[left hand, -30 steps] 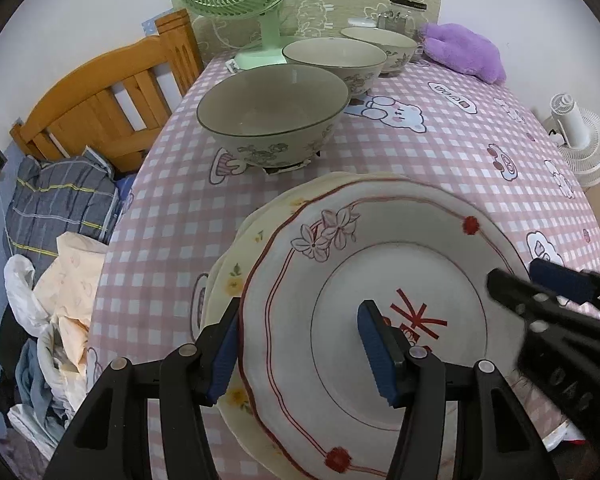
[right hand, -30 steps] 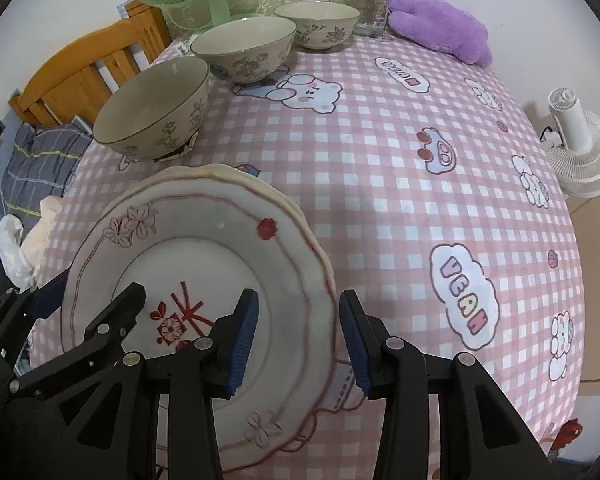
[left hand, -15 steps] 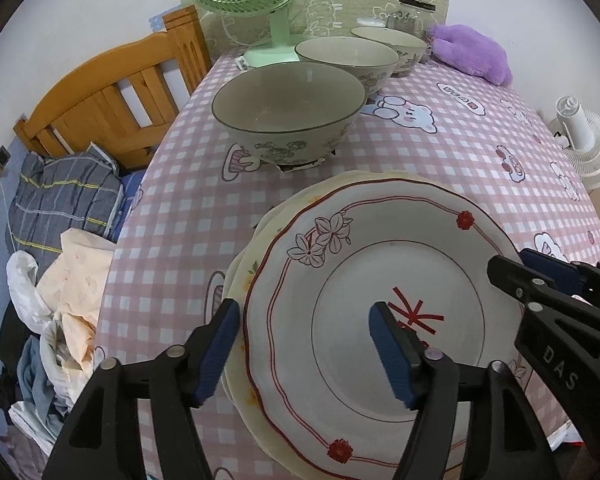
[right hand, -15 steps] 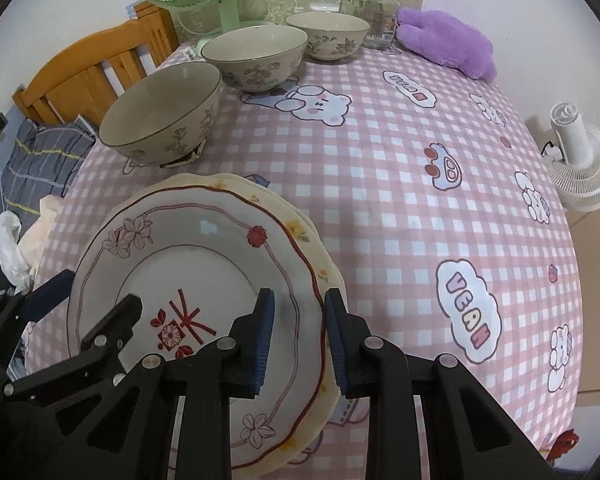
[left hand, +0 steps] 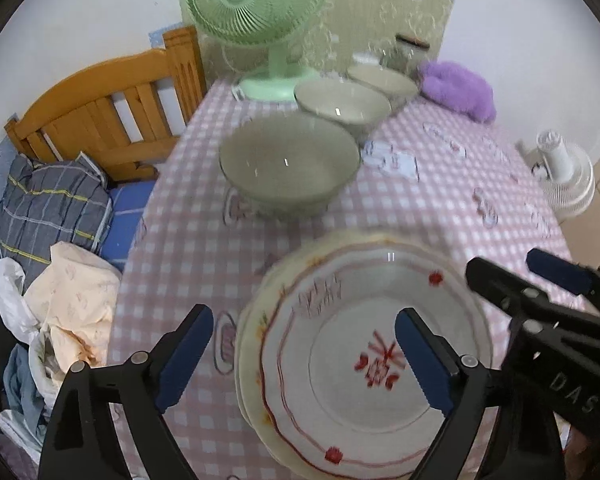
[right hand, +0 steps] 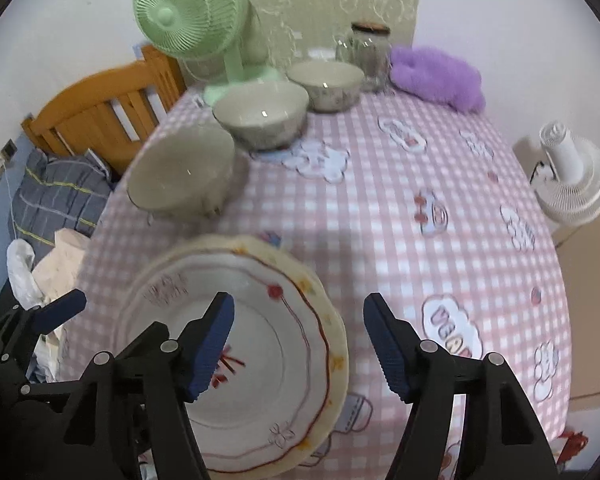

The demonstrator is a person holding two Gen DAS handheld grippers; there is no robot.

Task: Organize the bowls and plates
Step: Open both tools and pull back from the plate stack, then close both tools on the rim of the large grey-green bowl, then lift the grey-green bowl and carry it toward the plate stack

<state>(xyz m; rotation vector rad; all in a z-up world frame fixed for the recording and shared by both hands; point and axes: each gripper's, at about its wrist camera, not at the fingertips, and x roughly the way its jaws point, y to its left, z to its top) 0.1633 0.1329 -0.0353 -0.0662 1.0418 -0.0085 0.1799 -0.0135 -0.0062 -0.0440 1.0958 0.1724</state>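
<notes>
The two plates are stacked on the near edge of the table (right hand: pixel 380 208), which is covered with a pink checked cloth with cartoon prints: the plate with the red rim line (left hand: pixel 364 364) lies on top of a cream plate with small flowers (right hand: pixel 332 360), whose edge shows around it. The left gripper (left hand: pixel 300 356) hangs above the left side of the stack; its jaws are opening, already wide, and they press on nothing, though the rim of the plates is seen between them. The right gripper (right hand: pixel 298 346) hangs above the right side of the stack; its jaws are also opening and hold nothing, and the right rim of the plates shows in the gap. Farther on the table three bowls stand in a row going away from the plates: the nearest bowl (left hand: pixel 290 164), the middle bowl (left hand: pixel 342 106) and the far bowl (right hand: pixel 326 84). Behind them stand a green fan (right hand: pixel 204 24) and a glass jar (right hand: pixel 366 54), and a purple plush thing (right hand: pixel 436 76) lies beside the jar. Left of the table is a wooden bed frame (left hand: pixel 100 108) with piled clothes (left hand: pixel 52 208). A white fan (right hand: pixel 572 184) stands on the floor at the right.
</notes>
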